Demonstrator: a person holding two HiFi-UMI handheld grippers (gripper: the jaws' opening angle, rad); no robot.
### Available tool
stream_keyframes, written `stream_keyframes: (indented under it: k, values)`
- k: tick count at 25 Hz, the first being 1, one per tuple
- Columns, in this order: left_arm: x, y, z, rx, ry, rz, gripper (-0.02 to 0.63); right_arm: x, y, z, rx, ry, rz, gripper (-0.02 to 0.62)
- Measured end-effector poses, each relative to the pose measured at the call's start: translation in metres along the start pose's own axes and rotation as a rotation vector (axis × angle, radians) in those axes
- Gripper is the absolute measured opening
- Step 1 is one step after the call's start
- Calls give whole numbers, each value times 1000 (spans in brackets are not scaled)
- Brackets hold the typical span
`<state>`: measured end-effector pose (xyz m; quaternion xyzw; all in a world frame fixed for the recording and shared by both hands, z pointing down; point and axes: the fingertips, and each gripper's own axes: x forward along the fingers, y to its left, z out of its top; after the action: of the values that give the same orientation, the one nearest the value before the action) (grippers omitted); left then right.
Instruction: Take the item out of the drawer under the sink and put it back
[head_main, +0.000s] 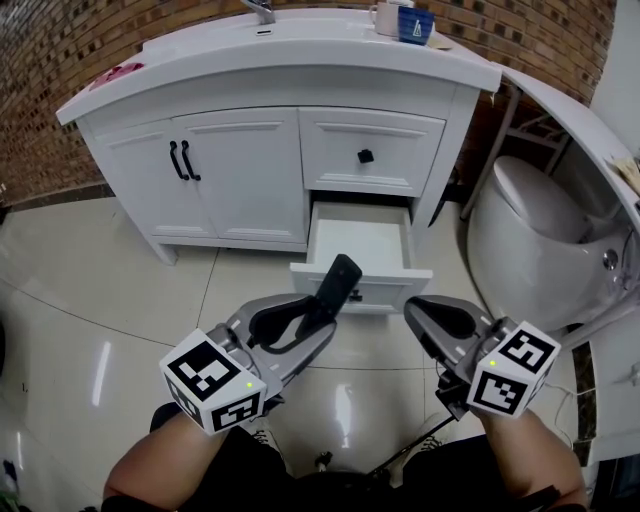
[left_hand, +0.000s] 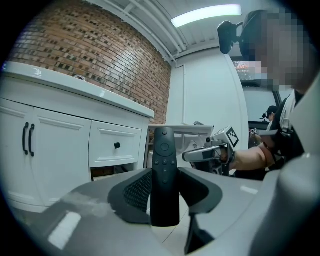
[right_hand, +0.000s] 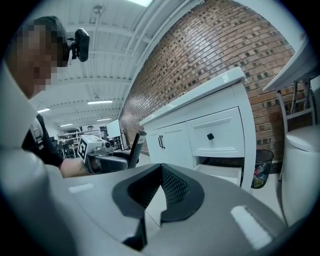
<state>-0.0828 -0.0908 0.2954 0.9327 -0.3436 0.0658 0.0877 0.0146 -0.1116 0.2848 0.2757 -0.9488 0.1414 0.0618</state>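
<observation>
Remote (left_hand: 165, 172), out of the open drawer (head_main: 365, 240), clamped by my left gripper (head_main: 303, 312) jaws; right gripper (head_main: 425, 312) jaws closed, empty. Next: back inside.

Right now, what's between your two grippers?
Just bare shiny floor, as the head view shows. The left gripper is shut on the black remote; the right gripper is shut and empty.

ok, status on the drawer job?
Status: left gripper shut on remote, held just outside the drawer. Drawer open. Right gripper shut, empty. Nothing between remote and drawer.
</observation>
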Motion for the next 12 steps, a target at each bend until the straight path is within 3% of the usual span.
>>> stream_keyframes:
  k: [6, 12]
  values:
    - [-1, 3, -2, 19, 16, 17, 169, 0, -3, -1, 4, 3, -8, 3]
    - [-1, 23, 8, 118, 31, 89, 169, 2, 1, 2, -10, 0, -3, 2]
